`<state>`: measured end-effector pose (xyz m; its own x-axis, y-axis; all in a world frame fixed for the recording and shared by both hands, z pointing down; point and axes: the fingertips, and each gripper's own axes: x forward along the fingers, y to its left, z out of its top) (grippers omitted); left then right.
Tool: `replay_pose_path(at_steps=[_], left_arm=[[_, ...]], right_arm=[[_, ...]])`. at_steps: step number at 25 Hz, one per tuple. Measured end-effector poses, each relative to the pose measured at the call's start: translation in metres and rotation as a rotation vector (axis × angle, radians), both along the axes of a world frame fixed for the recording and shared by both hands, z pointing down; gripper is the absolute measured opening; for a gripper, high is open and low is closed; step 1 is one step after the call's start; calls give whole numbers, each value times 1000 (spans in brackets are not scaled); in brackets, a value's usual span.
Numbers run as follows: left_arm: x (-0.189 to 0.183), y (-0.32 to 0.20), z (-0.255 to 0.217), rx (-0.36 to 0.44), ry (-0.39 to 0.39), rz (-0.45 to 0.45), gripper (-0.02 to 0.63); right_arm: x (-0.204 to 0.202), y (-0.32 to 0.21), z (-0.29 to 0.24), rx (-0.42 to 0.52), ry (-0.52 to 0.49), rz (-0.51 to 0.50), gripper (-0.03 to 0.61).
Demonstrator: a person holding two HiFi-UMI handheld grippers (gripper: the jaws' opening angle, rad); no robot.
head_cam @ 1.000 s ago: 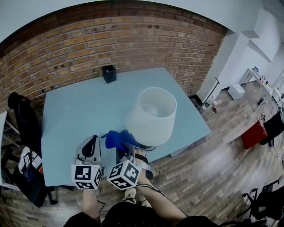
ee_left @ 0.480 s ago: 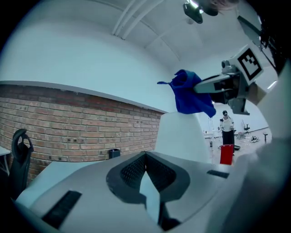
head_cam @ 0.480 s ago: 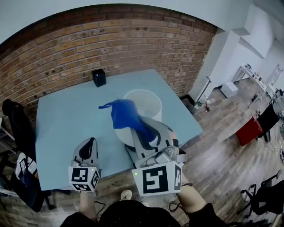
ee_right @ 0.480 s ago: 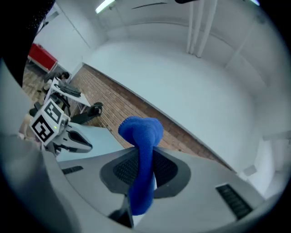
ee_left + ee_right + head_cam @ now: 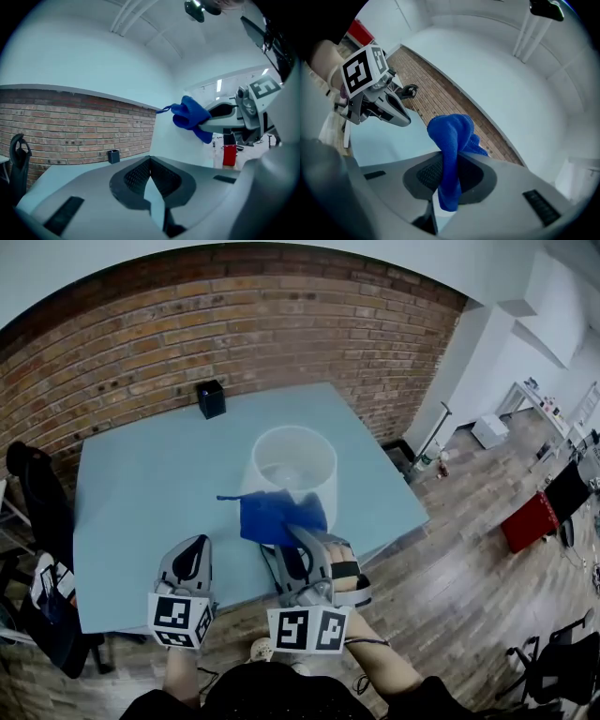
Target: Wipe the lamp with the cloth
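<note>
Pinches a bunched blue cloth [image 5: 450, 136] in the right hand-held gripper [image 5: 449, 176], up at the near side of the lamp [image 5: 295, 460] on the desk [image 5: 141, 493]; holds the left hand-held gripper [image 5: 192, 554] closed on nothing. Risks tipping or sliding the unsteadied lamp if pressed hard. Soft, fuzzy cloth beside a smooth, white, open-topped drum of a lamp; flat pale-blue desk.

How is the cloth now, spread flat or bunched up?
Bunched. The blue cloth sits as a folded wad clamped between the right gripper's jaws, held at the lamp shade's near side.
</note>
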<state>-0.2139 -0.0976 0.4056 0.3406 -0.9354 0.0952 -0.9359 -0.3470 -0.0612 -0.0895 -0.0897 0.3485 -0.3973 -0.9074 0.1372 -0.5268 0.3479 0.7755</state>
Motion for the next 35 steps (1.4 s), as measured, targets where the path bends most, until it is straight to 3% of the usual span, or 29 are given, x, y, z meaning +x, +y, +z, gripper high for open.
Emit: replay_pose_path(at_steps=[4, 11, 16, 18, 21, 25, 30, 33, 35], left_arm=[[1, 6, 4, -12, -6, -12, 9], [7, 22, 14, -38, -23, -22, 8], [4, 39, 17, -59, -43, -46, 9], [2, 45, 21, -72, -56, -57, 8], [-2, 57, 32, -106, -76, -67, 9], [-4, 76, 42, -136, -114, -64, 9], [-2, 80, 47, -125, -101, -78, 9], [5, 74, 51, -108, -93, -67, 8], [7, 69, 54, -101, -93, -54, 9]], right_arm=[[0, 3, 28, -72, -35, -25, 64], [3, 19, 102, -216, 34, -58, 63], [1, 53, 154, -356, 45, -156, 64], [3, 52, 164, -331, 29, -146, 63], [1, 31, 165, -211, -10, -98, 63], [-2, -5, 163, 7, 44, -71, 64], [4, -51, 167, 176, 102, -33, 63], [6, -65, 170, 211, 120, 1, 63], [5, -74, 175, 166, 105, 31, 64]])
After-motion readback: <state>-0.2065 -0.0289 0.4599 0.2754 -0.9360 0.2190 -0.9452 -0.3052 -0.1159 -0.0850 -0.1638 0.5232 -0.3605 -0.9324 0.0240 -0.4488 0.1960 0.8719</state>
